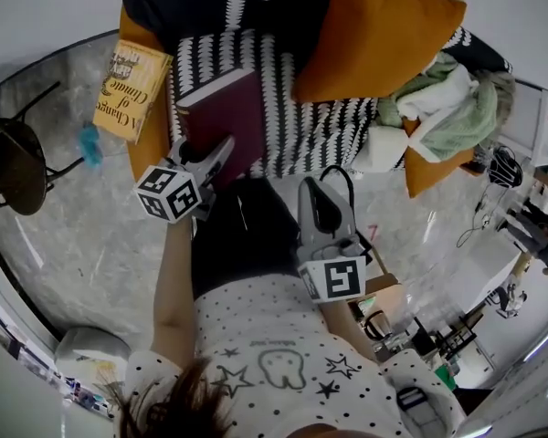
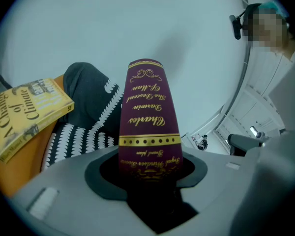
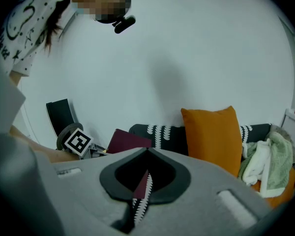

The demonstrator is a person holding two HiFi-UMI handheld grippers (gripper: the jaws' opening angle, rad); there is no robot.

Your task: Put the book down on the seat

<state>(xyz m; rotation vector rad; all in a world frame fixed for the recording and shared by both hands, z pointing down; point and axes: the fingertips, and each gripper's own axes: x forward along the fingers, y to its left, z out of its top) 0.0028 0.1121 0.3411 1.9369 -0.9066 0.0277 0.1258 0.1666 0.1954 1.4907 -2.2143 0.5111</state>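
In the head view my left claw (image 1: 221, 153) pinches the near corner of the maroon hardback book (image 1: 230, 108). The book reaches away from the claw over the black-and-white leaf-patterned fabric seat (image 1: 297, 130); I cannot tell whether it rests there. A glossy yellow paperback (image 1: 131, 89) lies to the left of the claw. My right claw (image 1: 318, 190) hangs to the right, nearer my body.

In the left gripper view the book's rounded spine, with gilt script and a dotted gold band, stands clamped between my jaws.

In the right gripper view that claw's jaws are pressed together with nothing in them. A smooth, square orange cushion (image 3: 214, 136) stands beyond them to the right.
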